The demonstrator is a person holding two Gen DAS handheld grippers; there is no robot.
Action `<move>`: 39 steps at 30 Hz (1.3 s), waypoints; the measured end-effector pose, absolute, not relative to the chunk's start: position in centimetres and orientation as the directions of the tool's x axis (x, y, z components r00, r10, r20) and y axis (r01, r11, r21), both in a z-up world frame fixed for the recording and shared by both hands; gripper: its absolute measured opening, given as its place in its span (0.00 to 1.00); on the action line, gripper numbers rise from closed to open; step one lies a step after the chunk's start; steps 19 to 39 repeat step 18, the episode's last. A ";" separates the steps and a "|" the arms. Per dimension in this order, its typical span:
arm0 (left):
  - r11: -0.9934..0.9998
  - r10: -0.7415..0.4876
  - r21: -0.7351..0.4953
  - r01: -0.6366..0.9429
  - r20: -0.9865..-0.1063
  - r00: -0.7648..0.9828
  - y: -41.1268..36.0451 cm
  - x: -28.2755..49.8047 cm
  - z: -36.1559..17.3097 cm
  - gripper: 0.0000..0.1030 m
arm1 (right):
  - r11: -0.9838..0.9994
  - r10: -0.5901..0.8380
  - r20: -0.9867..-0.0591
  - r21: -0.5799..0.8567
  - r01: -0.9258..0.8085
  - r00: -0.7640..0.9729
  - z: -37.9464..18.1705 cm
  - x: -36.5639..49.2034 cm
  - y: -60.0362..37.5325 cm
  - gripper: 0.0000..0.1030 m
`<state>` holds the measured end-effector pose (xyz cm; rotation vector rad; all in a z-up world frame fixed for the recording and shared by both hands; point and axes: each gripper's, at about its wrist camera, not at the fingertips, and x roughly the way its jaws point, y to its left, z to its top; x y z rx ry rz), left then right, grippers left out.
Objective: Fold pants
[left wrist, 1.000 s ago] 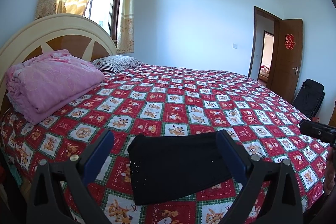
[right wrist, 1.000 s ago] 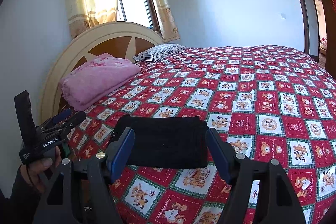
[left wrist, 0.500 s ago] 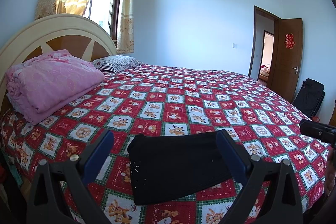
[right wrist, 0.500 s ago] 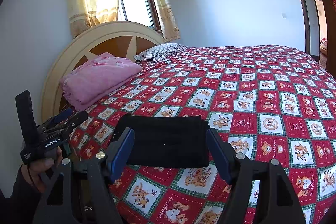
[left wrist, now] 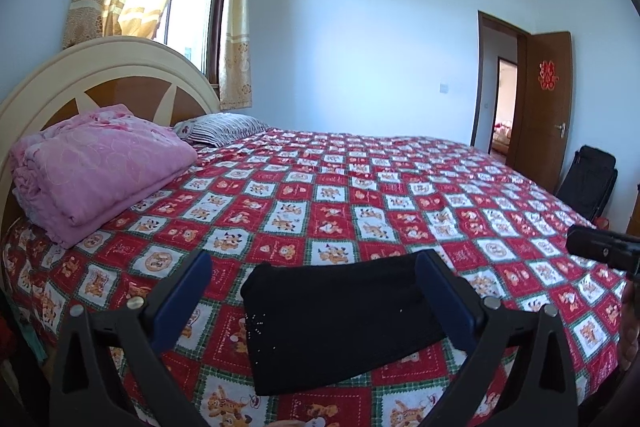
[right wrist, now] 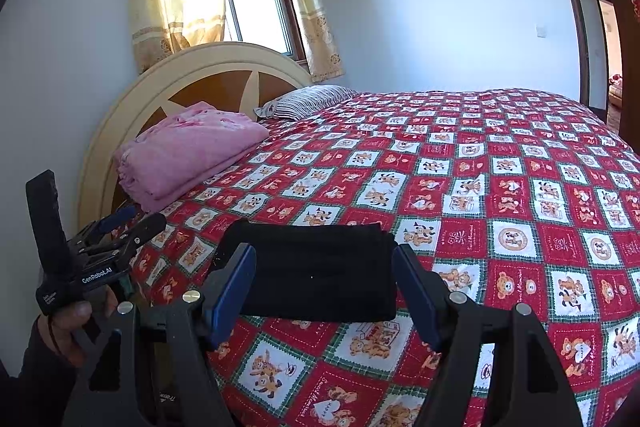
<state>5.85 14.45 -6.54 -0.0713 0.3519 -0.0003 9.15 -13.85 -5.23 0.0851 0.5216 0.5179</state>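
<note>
Black pants [left wrist: 340, 319] lie folded into a flat rectangle near the front edge of the bed; the same pants [right wrist: 316, 275] show in the right wrist view. My left gripper [left wrist: 314, 287] hovers in front of them, open, its blue pads wide apart and touching nothing. My right gripper [right wrist: 324, 283] is also open and held off the cloth. In the right wrist view a hand holds the left gripper [right wrist: 124, 223] at the far left. A black part of the right gripper shows at the right edge of the left wrist view; its fingertips are out of frame.
The bed carries a red patchwork quilt [left wrist: 360, 211] with bear squares. A folded pink blanket [left wrist: 96, 163] and a striped pillow [left wrist: 224, 129] lie by the curved headboard [right wrist: 208, 75]. A window with yellow curtains is behind. An open brown door [left wrist: 548, 107] and a black bag [left wrist: 588, 183] are at right.
</note>
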 end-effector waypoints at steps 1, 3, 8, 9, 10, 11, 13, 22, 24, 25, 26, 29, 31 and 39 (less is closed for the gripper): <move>0.997 -0.014 -0.073 -0.012 -0.342 0.940 14.4 5.8 -6.5 1.00 | 0.869 0.493 -0.454 0.205 -0.451 0.742 -5.2 9.2 -13.8 0.70; 0.996 -0.023 -0.092 -0.010 -0.343 0.939 14.6 5.9 -6.5 1.00 | 0.869 0.492 -0.455 0.204 -0.450 0.743 -5.2 9.2 -13.8 0.70; 0.993 -0.002 -0.112 -0.040 -0.355 0.935 15.1 6.3 -7.0 1.00 | 0.869 0.492 -0.457 0.203 -0.451 0.742 -5.2 9.2 -13.8 0.70; 0.993 0.001 -0.113 -0.044 -0.359 0.933 15.2 6.4 -7.1 1.00 | 0.869 0.492 -0.457 0.203 -0.452 0.741 -5.2 9.3 -13.8 0.70; 0.993 0.002 -0.112 -0.046 -0.360 0.933 15.2 6.4 -7.2 1.00 | 0.868 0.493 -0.458 0.203 -0.452 0.740 -5.3 9.3 -13.8 0.70; 0.993 0.003 -0.107 -0.045 -0.362 0.932 15.1 6.4 -7.3 1.00 | 0.869 0.492 -0.458 0.203 -0.452 0.740 -5.3 9.3 -13.8 0.70; 0.994 0.007 -0.101 -0.046 -0.360 0.933 15.0 6.4 -7.4 1.00 | 0.869 0.492 -0.460 0.203 -0.452 0.739 -5.3 9.4 -13.8 0.70; 0.995 -0.007 -0.094 -0.030 -0.376 0.927 14.8 6.6 -7.6 1.00 | 0.869 0.491 -0.464 0.203 -0.451 0.738 -5.5 9.4 -13.8 0.70; 0.995 -0.007 -0.094 -0.030 -0.376 0.927 14.8 6.6 -7.6 1.00 | 0.869 0.491 -0.464 0.203 -0.451 0.738 -5.5 9.4 -13.8 0.70; 0.995 -0.007 -0.094 -0.030 -0.376 0.927 14.8 6.6 -7.6 1.00 | 0.869 0.491 -0.464 0.203 -0.451 0.738 -5.5 9.4 -13.8 0.70; 0.995 -0.007 -0.094 -0.030 -0.376 0.927 14.8 6.6 -7.6 1.00 | 0.869 0.491 -0.464 0.203 -0.451 0.738 -5.5 9.4 -13.8 0.70; 0.995 -0.007 -0.094 -0.030 -0.376 0.927 14.8 6.6 -7.6 1.00 | 0.869 0.491 -0.464 0.203 -0.451 0.738 -5.5 9.4 -13.8 0.70; 0.995 -0.007 -0.094 -0.030 -0.376 0.927 14.8 6.6 -7.6 1.00 | 0.869 0.491 -0.464 0.203 -0.451 0.738 -5.5 9.4 -13.8 0.70; 0.995 -0.007 -0.094 -0.030 -0.376 0.927 14.8 6.6 -7.6 1.00 | 0.869 0.491 -0.464 0.203 -0.451 0.738 -5.5 9.4 -13.8 0.70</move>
